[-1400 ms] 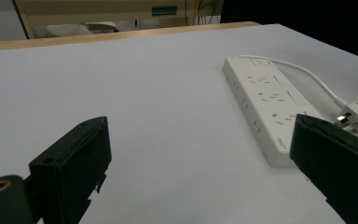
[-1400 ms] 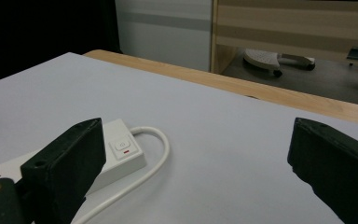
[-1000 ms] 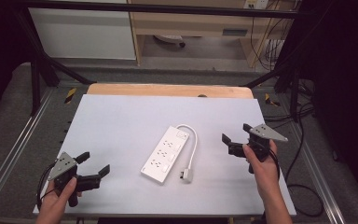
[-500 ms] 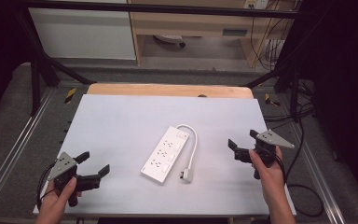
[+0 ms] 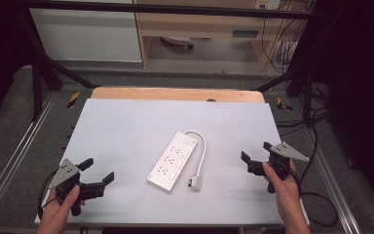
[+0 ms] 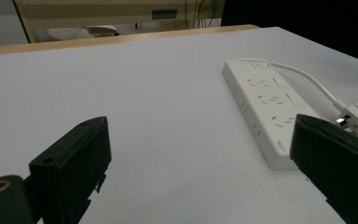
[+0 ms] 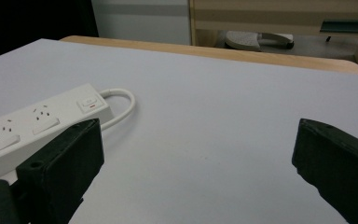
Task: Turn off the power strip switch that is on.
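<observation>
Your left tongs [image 5: 96, 171] and right tongs [image 5: 255, 156] gape wide, empty, flanking the white plastic power strip [image 5: 172, 161] centred on the counter [image 5: 126, 131] for access from both sides.

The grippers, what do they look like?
Each gripper, left and right, has two blocky black jaws, a black handle and a grey three-cornered plate on top. A black cable trails from each. The forearms are bare, with no sleeves in sight.

My worktop [image 5: 126, 131] is pale grey with a wooden far edge [image 5: 175, 93]. Beyond it I see a white cabinet [image 5: 85, 34], a wooden shelf unit [image 5: 199, 24], hanging cables [image 5: 285, 39] and dark surroundings.
</observation>
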A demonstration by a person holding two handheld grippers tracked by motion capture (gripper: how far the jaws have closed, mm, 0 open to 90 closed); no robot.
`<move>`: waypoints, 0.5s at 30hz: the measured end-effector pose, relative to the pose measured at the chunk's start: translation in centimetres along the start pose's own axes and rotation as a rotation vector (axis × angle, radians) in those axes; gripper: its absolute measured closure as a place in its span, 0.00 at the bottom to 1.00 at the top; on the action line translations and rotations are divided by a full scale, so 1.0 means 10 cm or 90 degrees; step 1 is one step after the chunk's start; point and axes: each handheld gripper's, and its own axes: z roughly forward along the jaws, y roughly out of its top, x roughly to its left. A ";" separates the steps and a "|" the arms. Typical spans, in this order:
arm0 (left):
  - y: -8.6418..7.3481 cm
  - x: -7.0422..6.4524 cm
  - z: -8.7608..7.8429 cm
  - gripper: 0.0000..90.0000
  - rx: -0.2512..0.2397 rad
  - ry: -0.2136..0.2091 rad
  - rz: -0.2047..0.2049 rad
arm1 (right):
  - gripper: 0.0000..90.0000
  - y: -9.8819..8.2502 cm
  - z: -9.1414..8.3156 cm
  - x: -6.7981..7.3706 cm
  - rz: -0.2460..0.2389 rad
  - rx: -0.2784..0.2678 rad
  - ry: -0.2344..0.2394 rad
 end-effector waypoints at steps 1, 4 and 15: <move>0.00 0.00 0.00 0.06 0.000 0.000 0.000 | 0.03 -0.03 0.02 0.00 0.001 0.007 0.004; 0.00 0.00 0.00 0.06 0.000 -0.004 -0.002 | 0.03 -0.06 0.05 0.01 -0.002 0.017 0.007; 0.00 0.00 0.01 0.06 0.002 0.001 0.001 | 0.03 -0.20 0.22 0.13 -0.015 0.056 0.031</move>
